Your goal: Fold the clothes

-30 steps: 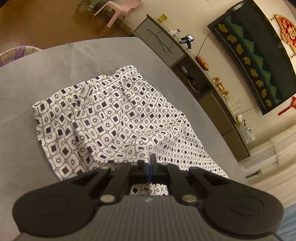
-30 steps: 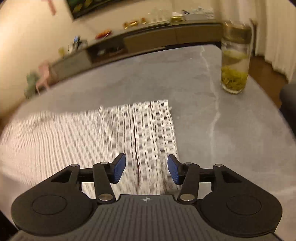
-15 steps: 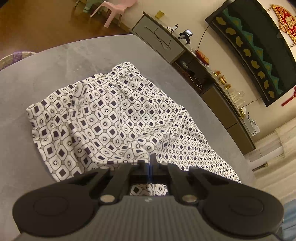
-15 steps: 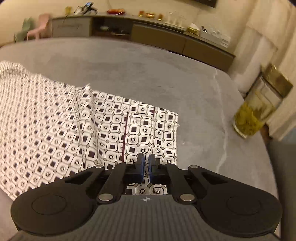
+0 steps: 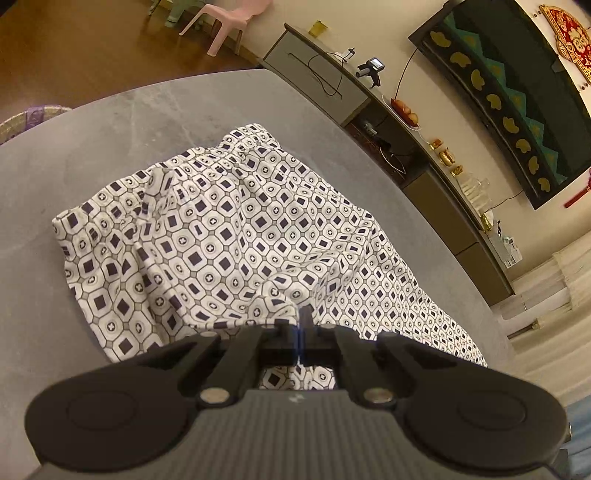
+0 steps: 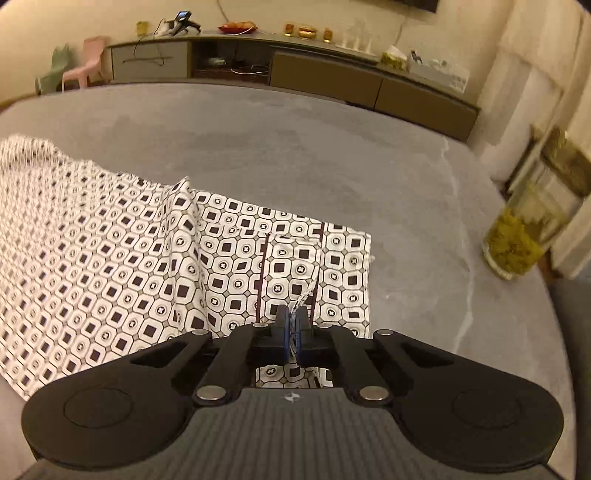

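White patterned trousers (image 5: 229, 236) with dark squares lie on a grey table (image 5: 110, 122). The elastic waistband end is at the far left in the left wrist view. My left gripper (image 5: 300, 325) is shut on a raised fold of the cloth near its front edge. In the right wrist view the trousers (image 6: 155, 258) stretch left, their hem end (image 6: 343, 258) flat on the table. My right gripper (image 6: 292, 325) is shut on the hem cloth, with frayed white threads between its blue pads.
A glass jar (image 6: 517, 236) with yellow-green contents stands at the table's right edge. A long low sideboard (image 6: 295, 66) runs along the far wall. Pink chair (image 5: 229, 18) and a woven basket (image 5: 29, 118) stand on the wooden floor beyond the table.
My right gripper went from open above the hem to shut on it, and has lifted the cloth slightly. The left gripper stays shut on its fold with little movement.
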`<state>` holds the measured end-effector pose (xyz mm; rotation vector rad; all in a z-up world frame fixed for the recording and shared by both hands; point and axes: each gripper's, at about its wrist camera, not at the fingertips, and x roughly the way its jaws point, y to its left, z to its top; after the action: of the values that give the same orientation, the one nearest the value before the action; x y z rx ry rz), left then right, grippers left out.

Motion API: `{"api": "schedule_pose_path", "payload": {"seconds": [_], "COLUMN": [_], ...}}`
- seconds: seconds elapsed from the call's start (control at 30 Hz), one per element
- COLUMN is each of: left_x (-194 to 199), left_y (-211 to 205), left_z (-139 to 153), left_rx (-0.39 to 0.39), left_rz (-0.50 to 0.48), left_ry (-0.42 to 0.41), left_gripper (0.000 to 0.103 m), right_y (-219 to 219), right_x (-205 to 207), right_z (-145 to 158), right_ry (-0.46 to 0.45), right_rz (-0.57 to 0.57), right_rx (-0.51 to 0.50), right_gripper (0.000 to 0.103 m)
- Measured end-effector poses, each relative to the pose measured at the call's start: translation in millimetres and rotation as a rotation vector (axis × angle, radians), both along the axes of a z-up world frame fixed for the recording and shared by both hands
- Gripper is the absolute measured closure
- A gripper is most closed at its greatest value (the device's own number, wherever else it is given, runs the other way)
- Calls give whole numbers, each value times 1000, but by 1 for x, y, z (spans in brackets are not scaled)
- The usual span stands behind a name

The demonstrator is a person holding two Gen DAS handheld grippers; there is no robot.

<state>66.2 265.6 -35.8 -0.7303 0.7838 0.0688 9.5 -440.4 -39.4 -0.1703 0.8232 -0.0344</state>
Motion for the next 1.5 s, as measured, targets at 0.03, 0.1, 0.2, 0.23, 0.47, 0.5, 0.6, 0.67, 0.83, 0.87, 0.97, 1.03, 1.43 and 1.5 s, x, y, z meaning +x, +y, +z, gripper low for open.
{"api": "schedule_pose_path", "payload": {"seconds": [0.03, 0.1, 0.2, 0.23, 0.47, 0.5, 0.6, 0.67, 0.83, 0.87, 0.97, 1.03, 1.43, 1.5], "left_x": [-1, -2, 0, 2, 0, 0, -5, -8, -5, -3, -6, -32, -61, -45], "left_y": [1, 2, 2, 0, 7, 9, 15, 20, 34, 36, 29, 6, 36, 38], "left_z": [1, 1, 0, -1, -3, -3, 0, 4, -1, -2, 10, 45, 29, 20], "left_rx": [-1, -6, -14, -7, -8, -15, -35, -44, -91, -89, 13, 196, 87, 99], "left_rz": [7, 12, -1, -11, -9, -4, 19, 43, 128, 136, 119, 71, 171, 195], "left_ry": [-7, -14, -4, 7, 23, 18, -5, -36, -34, -28, -67, -190, 43, 93], "left_gripper": [102, 102, 102, 102, 101, 100, 86, 86, 81, 83, 103, 103, 52, 45], "right_y": [2, -3, -17, -21, -29, -28, -20, -6, 59, 73, 102, 110, 91, 91], "right_x": [-3, -13, -11, -7, 10, 9, -1, -15, -24, -24, -24, -25, -24, -22], "right_z": [5, 26, 31, 26, -16, -15, 0, 21, 19, 13, -4, -11, -14, -14], "right_ry": [-31, -132, -160, -137, -17, -18, -75, -148, -76, -48, 21, 51, 49, 48], "right_rz": [-4, -45, -108, -121, -178, -191, -234, -208, -11, 27, 100, 122, 84, 85], "right_rx": [-18, -18, -38, -44, -90, -93, -149, -65, 99, 103, 7, -32, -17, -20], "right_gripper": [103, 103, 103, 103, 102, 102, 98, 94, 75, 75, 75, 75, 74, 74]}}
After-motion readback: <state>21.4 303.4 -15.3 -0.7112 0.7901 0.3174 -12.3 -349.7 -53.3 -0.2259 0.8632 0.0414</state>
